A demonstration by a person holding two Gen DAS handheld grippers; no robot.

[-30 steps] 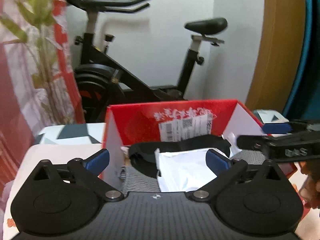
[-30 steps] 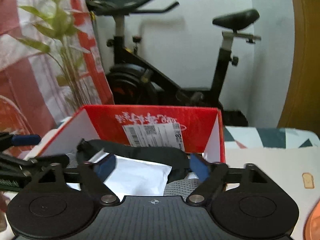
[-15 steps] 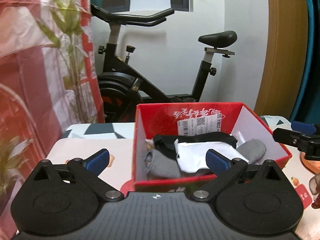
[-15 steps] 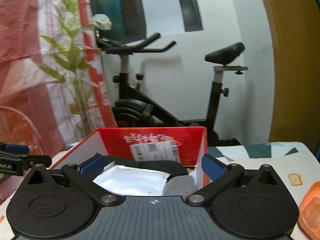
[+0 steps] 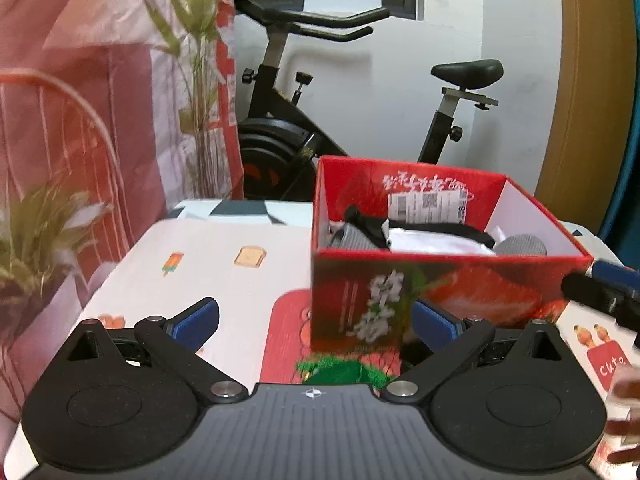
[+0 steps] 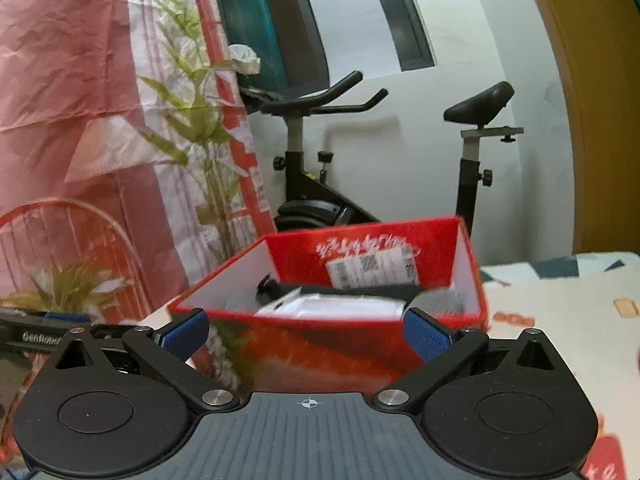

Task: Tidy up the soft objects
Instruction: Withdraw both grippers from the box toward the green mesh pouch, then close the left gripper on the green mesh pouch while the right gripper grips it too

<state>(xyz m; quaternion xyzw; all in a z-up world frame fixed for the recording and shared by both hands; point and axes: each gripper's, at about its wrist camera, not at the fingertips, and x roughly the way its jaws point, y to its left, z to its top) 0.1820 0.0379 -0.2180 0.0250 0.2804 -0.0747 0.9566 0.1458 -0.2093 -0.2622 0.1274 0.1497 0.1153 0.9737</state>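
A red cardboard box [image 5: 436, 296] [image 6: 344, 344] stands on the table, holding grey socks [image 5: 522, 245], a white packet [image 5: 432, 244] [image 6: 332, 306] and a black fabric piece [image 5: 370, 220]. My left gripper [image 5: 316, 322] is open, empty, in front of the box's left front corner. My right gripper [image 6: 306, 334] is open wide with nothing between its fingers, level with the box's near wall. The right gripper's fingertips [image 5: 600, 286] show at the right edge of the left wrist view.
A patterned tablecloth [image 5: 208, 264] covers the table. A green item [image 5: 344, 372] lies just before the box. An exercise bike [image 5: 304, 136] stands behind, with plants [image 5: 44, 248] and a red-and-white curtain at left. A person's fingers [image 5: 624, 404] show at lower right.
Both grippers have drawn back from over the box, so its front wall now shows. The right gripper's jaws have widened. The soft items stay in the box.
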